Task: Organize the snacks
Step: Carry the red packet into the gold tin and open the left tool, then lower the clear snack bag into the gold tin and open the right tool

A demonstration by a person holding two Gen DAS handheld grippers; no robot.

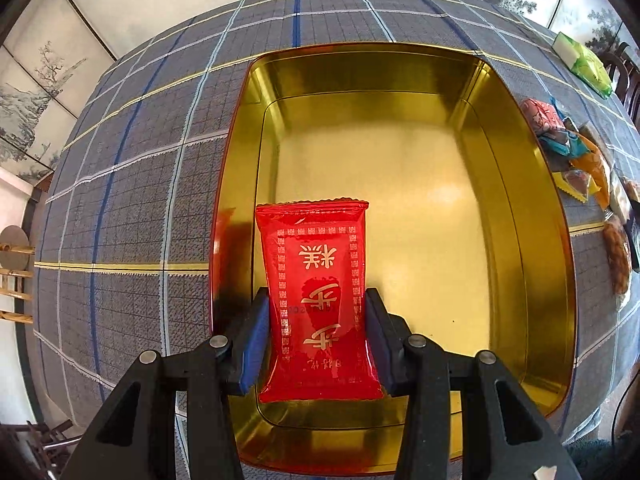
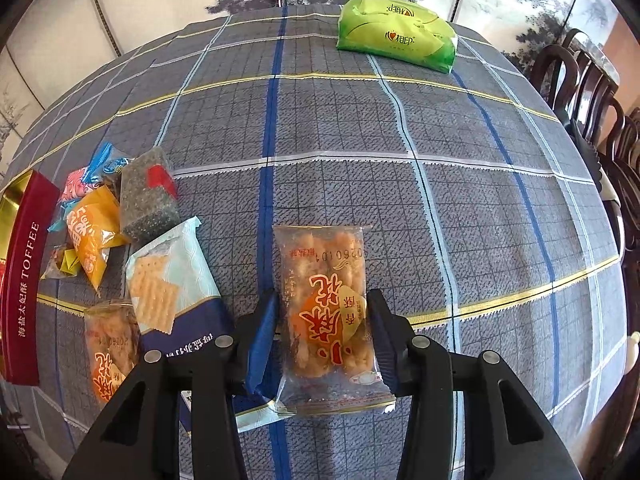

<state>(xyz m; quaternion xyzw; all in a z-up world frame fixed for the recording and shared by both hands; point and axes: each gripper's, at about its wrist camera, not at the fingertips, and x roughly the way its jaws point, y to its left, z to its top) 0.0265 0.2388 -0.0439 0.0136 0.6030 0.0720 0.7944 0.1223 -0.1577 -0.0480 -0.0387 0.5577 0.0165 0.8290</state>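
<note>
Grey plaid tablecloth (image 2: 360,152) lies under us. Our left gripper (image 1: 316,340) pinches a red snack packet (image 1: 316,304) inside the gold-lined rectangular tin (image 1: 520,200); our right gripper (image 2: 322,344) clamps a clear fried-twist packet (image 2: 326,300) beside that tin.

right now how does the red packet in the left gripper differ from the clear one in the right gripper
The red packet is opaque with gold characters; the clear packet shows fried twists inside. The red packet hangs over the gold tin; the clear packet is over the checked tablecloth. Shared: both are small sealed packets, each clamped between blue pads, in the left gripper and right gripper.
</note>
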